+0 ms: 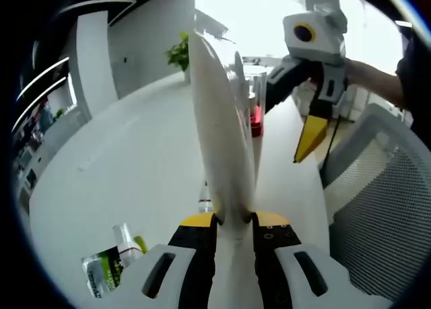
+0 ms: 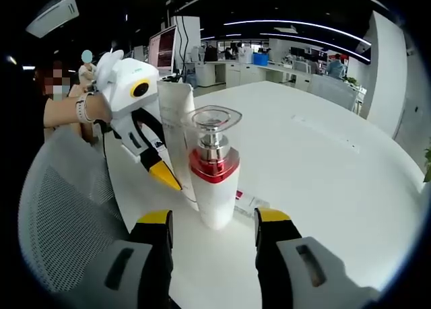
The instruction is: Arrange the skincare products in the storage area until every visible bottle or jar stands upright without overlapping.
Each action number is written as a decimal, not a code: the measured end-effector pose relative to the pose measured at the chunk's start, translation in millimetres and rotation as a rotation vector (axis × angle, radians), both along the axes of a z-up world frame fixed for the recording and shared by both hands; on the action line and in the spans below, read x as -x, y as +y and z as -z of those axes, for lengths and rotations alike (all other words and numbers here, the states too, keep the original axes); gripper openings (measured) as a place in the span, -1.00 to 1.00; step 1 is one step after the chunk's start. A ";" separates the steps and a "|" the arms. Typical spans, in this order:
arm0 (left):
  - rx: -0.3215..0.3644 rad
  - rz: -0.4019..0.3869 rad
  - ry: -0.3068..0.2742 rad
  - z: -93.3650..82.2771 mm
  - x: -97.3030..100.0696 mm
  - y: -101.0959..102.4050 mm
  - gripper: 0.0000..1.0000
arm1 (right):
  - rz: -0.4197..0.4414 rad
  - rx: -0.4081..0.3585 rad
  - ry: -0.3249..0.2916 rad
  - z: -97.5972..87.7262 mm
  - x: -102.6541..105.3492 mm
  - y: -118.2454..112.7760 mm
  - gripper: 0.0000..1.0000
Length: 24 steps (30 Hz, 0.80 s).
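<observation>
Left gripper (image 1: 232, 218): jaws closed on a tall white tube (image 1: 219, 134), which rises upright between the yellow-tipped fingers (image 1: 196, 220). In the right gripper view the same tube (image 2: 176, 130) stands on the white table (image 2: 323, 167) near its edge, with the left gripper (image 2: 165, 174) clamped against its side.

Right gripper (image 2: 212, 221): jaws spread wide, holding nothing; its fingertips (image 2: 156, 218) flank a white pump bottle (image 2: 214, 167) with a red collar and clear cap, not touching it. The bottle stands upright, just beside the tube (contact between the two cannot be determined). In the left gripper view the right gripper (image 1: 311, 137) hangs above the table's edge, to the right of the tube, a hand behind it.

A clear bottle with a green label (image 1: 111, 265) lies on its side on the table (image 1: 135, 161), well apart from the tube. A small flat item with a pink mark (image 2: 249, 201) lies at the pump bottle's base. A mesh chair back (image 2: 64, 208) stands against the table's edge.
</observation>
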<state>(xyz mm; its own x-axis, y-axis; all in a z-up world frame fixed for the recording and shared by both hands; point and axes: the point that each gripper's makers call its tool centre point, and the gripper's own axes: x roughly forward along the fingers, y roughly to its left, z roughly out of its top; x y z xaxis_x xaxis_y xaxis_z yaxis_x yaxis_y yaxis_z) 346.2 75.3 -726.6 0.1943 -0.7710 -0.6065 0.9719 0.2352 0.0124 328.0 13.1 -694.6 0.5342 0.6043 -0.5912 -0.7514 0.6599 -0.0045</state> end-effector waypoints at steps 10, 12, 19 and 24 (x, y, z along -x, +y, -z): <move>-0.007 0.020 -0.008 0.1 0.4 -0.4 -0.65 | 0.002 -0.003 0.004 0.2 1.6 0.4 0.03; -0.012 0.016 -0.009 0.7 0.2 -0.5 -0.64 | 0.003 -0.003 0.002 -0.7 1.9 0.1 0.04; -0.013 -0.018 -0.020 -1.6 -3.7 2.2 -0.45 | -0.003 0.001 0.005 -1.7 4.3 2.0 0.10; -0.020 -0.025 -0.014 -3.5 -1.0 7.1 -0.34 | -0.003 -0.004 0.003 -3.5 4.3 4.2 0.16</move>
<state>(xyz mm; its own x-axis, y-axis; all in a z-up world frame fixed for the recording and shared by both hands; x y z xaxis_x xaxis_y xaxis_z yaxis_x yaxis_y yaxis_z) 347.1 82.4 -723.1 0.2223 -0.7538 -0.6184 0.9653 0.2594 0.0308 323.7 17.4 -691.1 0.5304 0.6083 -0.5905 -0.7534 0.6575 0.0005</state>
